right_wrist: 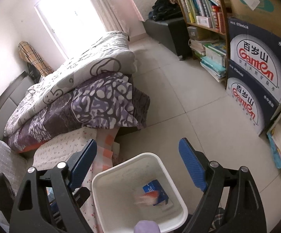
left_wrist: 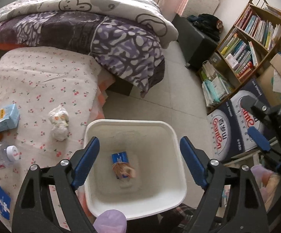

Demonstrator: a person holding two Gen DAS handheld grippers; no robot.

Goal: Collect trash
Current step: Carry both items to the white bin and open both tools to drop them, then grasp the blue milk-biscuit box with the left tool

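Observation:
A white square bin (left_wrist: 171, 134) stands on the floor by the bed; it also shows in the right wrist view (right_wrist: 121, 165). Inside lie a blue packet (left_wrist: 119, 156) and an orange wrapper (left_wrist: 123, 169), blurred in the right wrist view (right_wrist: 150, 196). My left gripper (left_wrist: 140, 145) is open and empty above the bin. My right gripper (right_wrist: 138, 147) is open and empty above the bin's far rim. On the floral sheet lie a crumpled white wrapper (left_wrist: 59, 123), a light blue carton (left_wrist: 3, 118), a clear bottle with a white cap (left_wrist: 12, 153) and a blue packet (left_wrist: 2, 202).
A bed with a purple and white quilt (left_wrist: 101, 36) fills the back left. A bookshelf (left_wrist: 251, 44) and stacked Ganten water boxes (left_wrist: 235, 128) stand on the right. Tiled floor (left_wrist: 181, 91) lies between them. A dark bench with clothes (left_wrist: 200, 33) stands by the far wall.

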